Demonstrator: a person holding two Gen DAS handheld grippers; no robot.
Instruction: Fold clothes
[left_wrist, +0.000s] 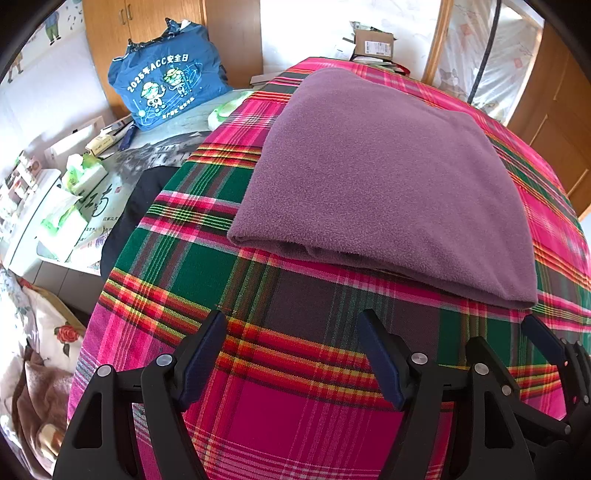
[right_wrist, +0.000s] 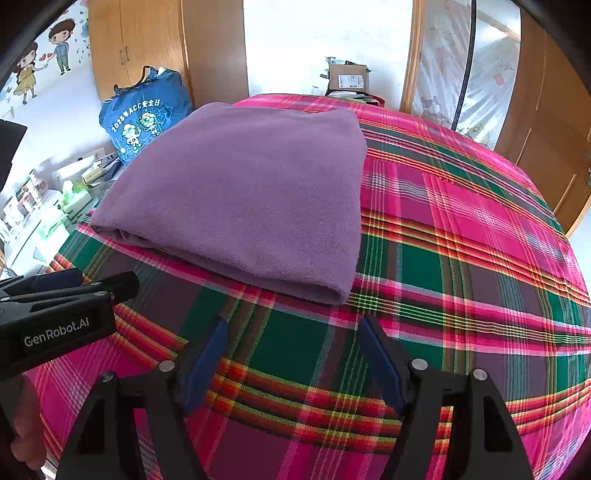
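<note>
Plaid cloth (left_wrist: 295, 369) in pink, green and red covers the whole surface that carries the work; whether a bed or a worktop lies under it cannot be told. On it lies the purple fleece garment (left_wrist: 380, 177), already folded into a flat, thick rectangle, its doubled near edge facing both grippers and running crosswise in front of them. Its longer side seems to run away from the cameras toward the far edge of the cloth.

In the left wrist view the fleece sits ahead and to the right of the left gripper (left_wrist: 295, 354); in the right wrist view it sits ahead and to the left of the right gripper (right_wrist: 293, 358). So the fold lies between the two, a little beyond both, and neither touches it. The near right corner looks closest to the right gripper, the near left corner to the left one.

Both sets of jaws stand wide apart and hold nothing, hovering over bare plaid.

Any further fold would likely start from those two near corners, one for each hand.
</note>
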